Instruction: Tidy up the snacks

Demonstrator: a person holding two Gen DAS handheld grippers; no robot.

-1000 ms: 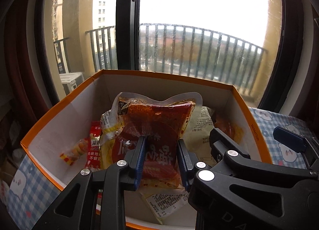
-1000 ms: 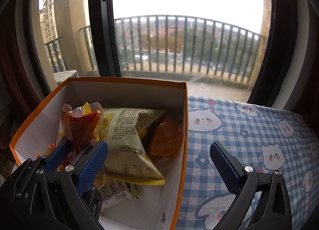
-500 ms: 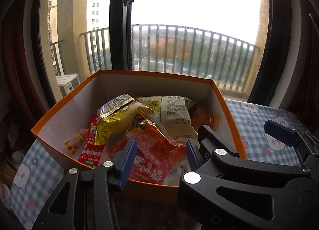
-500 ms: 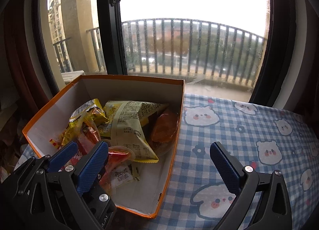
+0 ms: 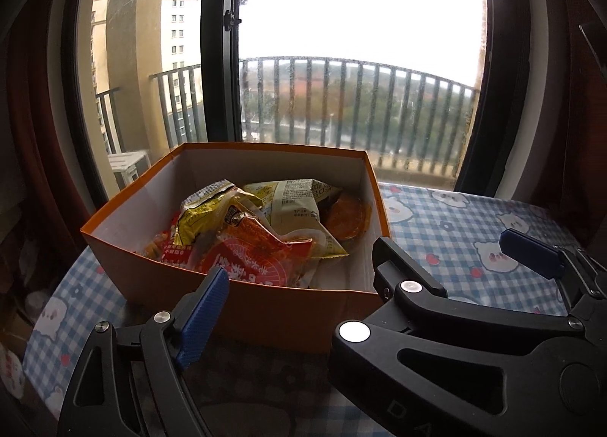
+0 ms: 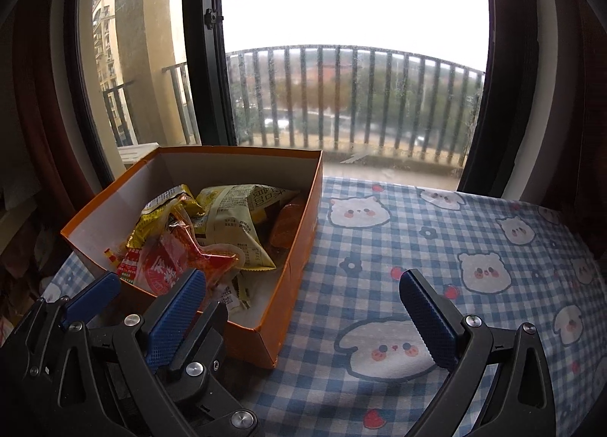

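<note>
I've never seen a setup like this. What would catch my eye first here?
Probably the orange box at the left of a blue checked cloth with bear faces, heaped with snack packets, a red packet nearest. Behind it a big window shows a balcony railing. In front, two black tools with blue pads, left tool and right tool, both hang open and empty.

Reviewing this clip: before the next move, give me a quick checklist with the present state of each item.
1. Left gripper free of load: ok; its jaws have just been opening and nothing is between them.
2. Right gripper empty and open: ok.
3. Red packet lies inside the orange box: ok.
4. Other snack packets, such as the pale packet, sit inside the box: ok.
5. Tablecloth to the right of the box holds no stray snack: ok in these views.
6. Snacks still outside the views: cannot tell.
</note>
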